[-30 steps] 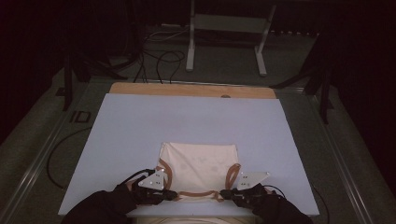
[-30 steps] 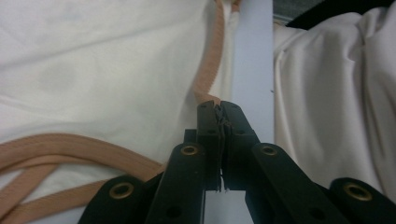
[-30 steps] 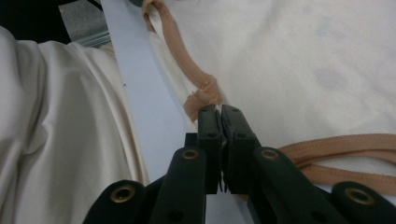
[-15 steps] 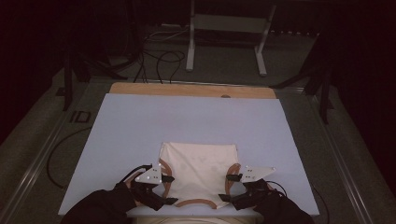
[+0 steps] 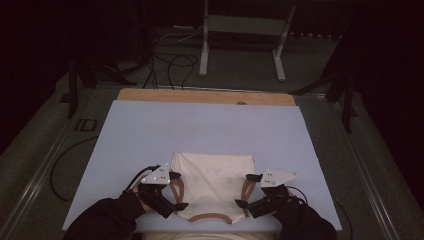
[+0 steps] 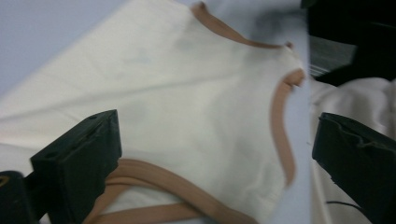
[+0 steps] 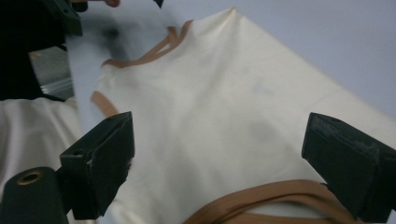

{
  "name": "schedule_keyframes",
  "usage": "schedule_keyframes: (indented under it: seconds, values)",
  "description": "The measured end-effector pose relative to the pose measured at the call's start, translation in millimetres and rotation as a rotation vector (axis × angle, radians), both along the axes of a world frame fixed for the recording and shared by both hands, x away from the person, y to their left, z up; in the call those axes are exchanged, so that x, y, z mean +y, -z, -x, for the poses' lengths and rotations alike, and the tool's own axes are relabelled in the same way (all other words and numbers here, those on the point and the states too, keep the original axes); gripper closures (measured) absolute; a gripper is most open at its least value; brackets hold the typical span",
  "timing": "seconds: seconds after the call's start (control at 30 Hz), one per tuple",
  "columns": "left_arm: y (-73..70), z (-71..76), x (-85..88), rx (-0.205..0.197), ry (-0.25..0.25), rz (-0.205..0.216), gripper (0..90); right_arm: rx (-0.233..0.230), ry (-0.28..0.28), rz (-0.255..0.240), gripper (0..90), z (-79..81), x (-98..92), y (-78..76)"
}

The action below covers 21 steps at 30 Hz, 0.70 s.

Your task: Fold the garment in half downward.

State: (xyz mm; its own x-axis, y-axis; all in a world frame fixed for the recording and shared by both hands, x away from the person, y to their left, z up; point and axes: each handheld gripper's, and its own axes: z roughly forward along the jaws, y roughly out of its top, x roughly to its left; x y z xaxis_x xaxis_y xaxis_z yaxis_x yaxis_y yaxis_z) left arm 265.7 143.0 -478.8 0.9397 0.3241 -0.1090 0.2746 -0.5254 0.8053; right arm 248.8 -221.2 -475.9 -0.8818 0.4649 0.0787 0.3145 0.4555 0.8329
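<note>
Cream garment (image 5: 212,185) with tan trim (image 5: 209,218) lay flat at the near middle of the pale blue counter (image 5: 150,130); its near hem ran off the counter edge, cut off by the frame. Both forearms in dark sleeves, largely lost in shadow. Left gripper (image 5: 175,192) sat at the garment's left armhole, right gripper (image 5: 243,192) at the right armhole. Fingers on both were spread wide, straddling trim, holding nothing.

My 3 views: high camera overhead, facing forward-down on the table (image 5: 150,130); 2 jaw-mounted gripper cameras, close, facing inward. All share the cream garment (image 5: 212,182) (image 6: 187,107) (image 7: 224,107).
</note>
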Motion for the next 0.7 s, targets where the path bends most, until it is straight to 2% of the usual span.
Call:
schedule_keyframes:
  seconds: [0.13, 0.27, 0.33, 0.47, 0.6, 0.7]
  values:
    - [-9.4, -3.4, 0.8, -0.027, -0.024, 0.013, 1.5, -0.028, 0.030, -0.006, 9.1, -6.9, -1.6, -6.9]
    - [-18.1, -10.7, 0.0, -0.055, -0.051, 0.004, 1.5, -0.042, 0.062, -0.046, 9.0, -14.4, -3.3, -12.2]
    - [-21.1, -15.5, -0.3, -0.076, -0.073, -0.011, 1.5, -0.057, 0.075, -0.044, 9.0, -17.3, -2.7, -15.2]
    - [-25.0, -25.8, 0.6, -0.094, -0.118, 0.001, 2.0, -0.079, 0.085, -0.023, 9.0, -25.8, -2.9, -20.5]
    - [-26.1, -39.6, 1.3, -0.097, -0.161, -0.015, 2.1, -0.088, 0.097, -0.022, 9.0, -35.6, -3.2, -23.9]
    - [-25.0, -50.8, 2.7, -0.075, -0.177, -0.009, 2.1, -0.094, 0.101, -0.023, 9.0, -42.7, -1.8, -24.9]
